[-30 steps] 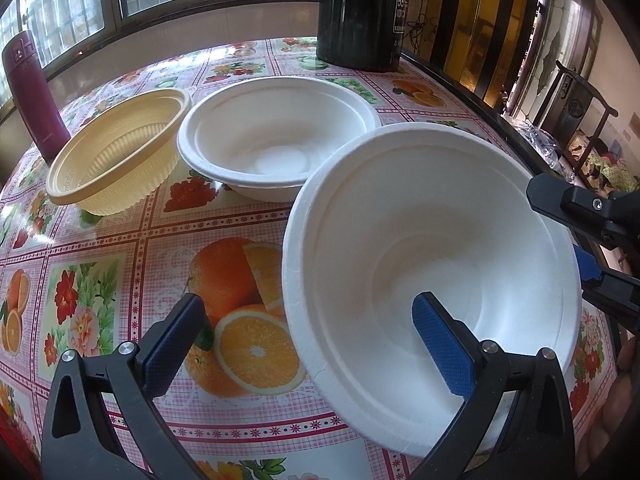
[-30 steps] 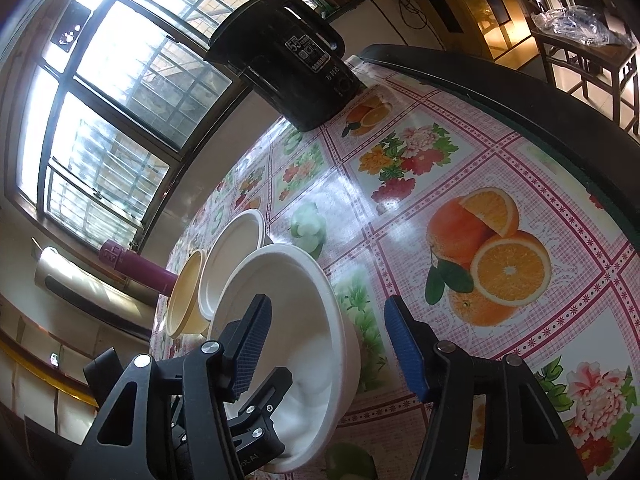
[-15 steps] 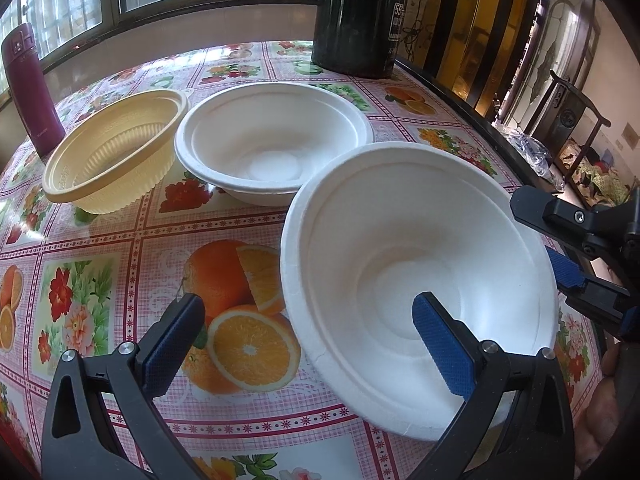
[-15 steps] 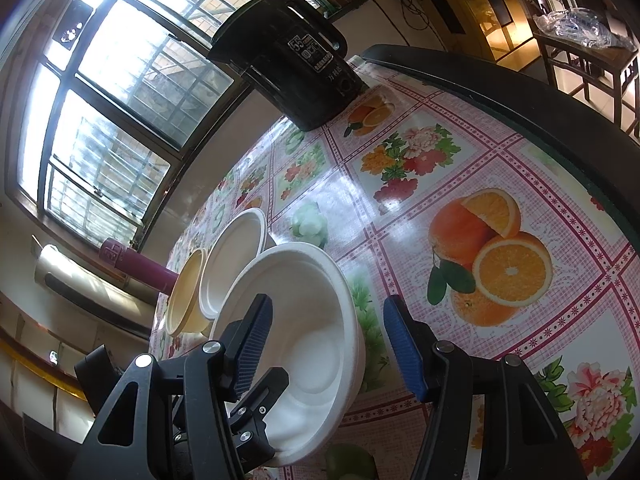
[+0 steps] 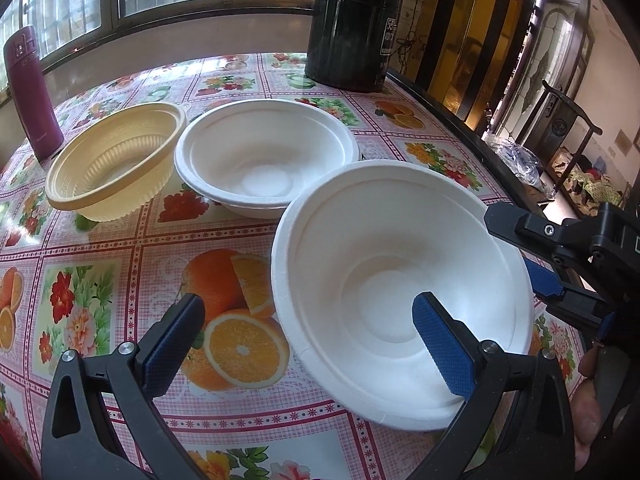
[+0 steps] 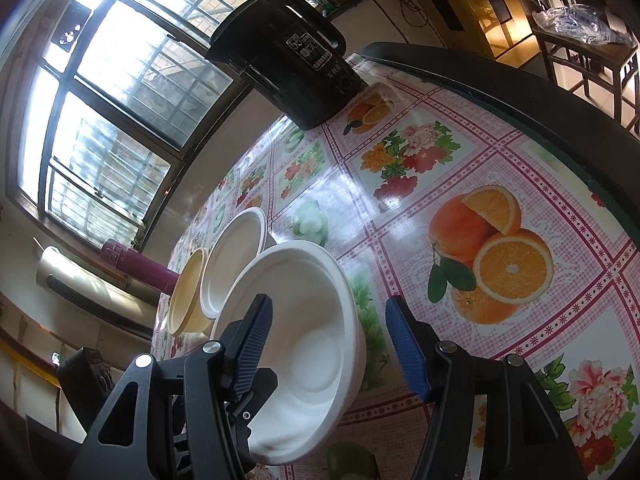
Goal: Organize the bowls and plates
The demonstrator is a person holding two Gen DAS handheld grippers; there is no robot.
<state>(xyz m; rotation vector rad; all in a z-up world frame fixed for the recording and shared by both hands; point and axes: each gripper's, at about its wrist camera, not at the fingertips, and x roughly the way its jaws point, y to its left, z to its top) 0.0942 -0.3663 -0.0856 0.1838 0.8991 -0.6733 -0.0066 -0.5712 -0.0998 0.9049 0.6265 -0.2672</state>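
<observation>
On a round table (image 5: 100,240) under a fruit-and-flower oilcloth, the sorting of the bowls looks barely begun: three bowls sit in a loose row, none yet nested in another. A yellow ribbed bowl (image 5: 116,168) lies tilted farthest along, its rim resting against the second white bowl (image 5: 266,160), which stands upright beside it; the near white bowl (image 5: 400,280) is tipped up toward the left wrist camera, its far edge overlapping the second one's rim in that view. No plates are visible (only bowls show in either view). Judging from this layout, stacking all three remains to be done.

The left gripper (image 5: 304,340) stands wide, straddling the near bowl's rim: one blue pad is inside the bowl, the other outside over the printed orange, and neither appears to press on the wall. The right gripper (image 6: 328,340) is opening, about half wide; in its own view its left pad sits inside the same bowl's rim and its right pad hangs outside over the cloth, clear of the wall, so the bowl is not clamped. A dark appliance (image 5: 352,28) and a maroon flask (image 5: 30,92) stand at the table's window side, well apart from the work.
</observation>
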